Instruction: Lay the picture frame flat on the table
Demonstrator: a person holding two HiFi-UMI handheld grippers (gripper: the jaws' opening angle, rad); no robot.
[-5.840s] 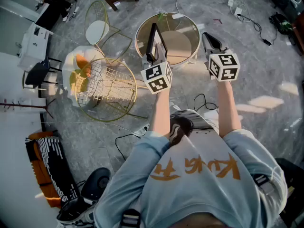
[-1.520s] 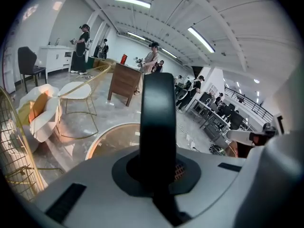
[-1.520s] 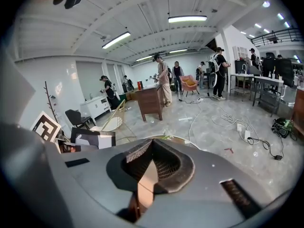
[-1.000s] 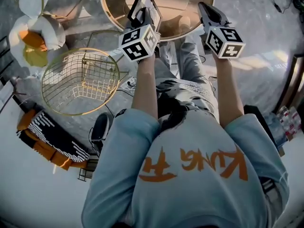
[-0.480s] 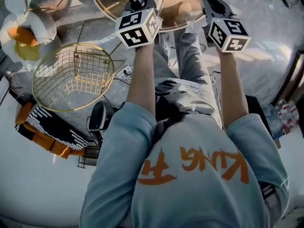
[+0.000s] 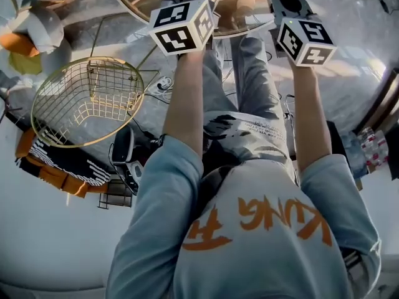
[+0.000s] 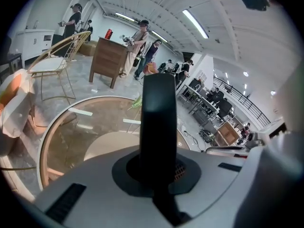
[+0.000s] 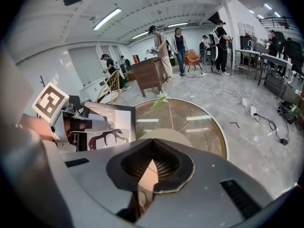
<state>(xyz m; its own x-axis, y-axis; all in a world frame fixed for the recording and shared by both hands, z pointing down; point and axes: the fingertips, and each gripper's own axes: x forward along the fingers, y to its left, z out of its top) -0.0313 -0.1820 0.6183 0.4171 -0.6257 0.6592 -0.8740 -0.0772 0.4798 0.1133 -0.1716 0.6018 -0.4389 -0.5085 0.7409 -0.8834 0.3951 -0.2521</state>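
While the left claw (image 7: 159,169) is clamped tight on one edge of the picture frame (image 8: 105,127), the right claw (image 8: 151,147) has its jaw tips together with nothing between them. The frame has a black border, a white mat and a dark deer-like figure. It stands upright rather than flat, held over the near left edge of the round surface (image 8: 223,144). In the left gripper view it shows edge-on, as a dark bar rising straight out of the jaws. Whether its lower edge touches the glass cannot be told.

The surface has a glass top inside a gold rim, with a pale disc (image 8: 164,136) showing beneath the glass. The right claw hangs over the near edge, to the right of the frame and apart from it. A gold wire chair (image 6: 87,101) stands on the floor off the left side of the surface. A wooden cabinet (image 8: 151,74) sits beyond the far edge, with people standing around it.
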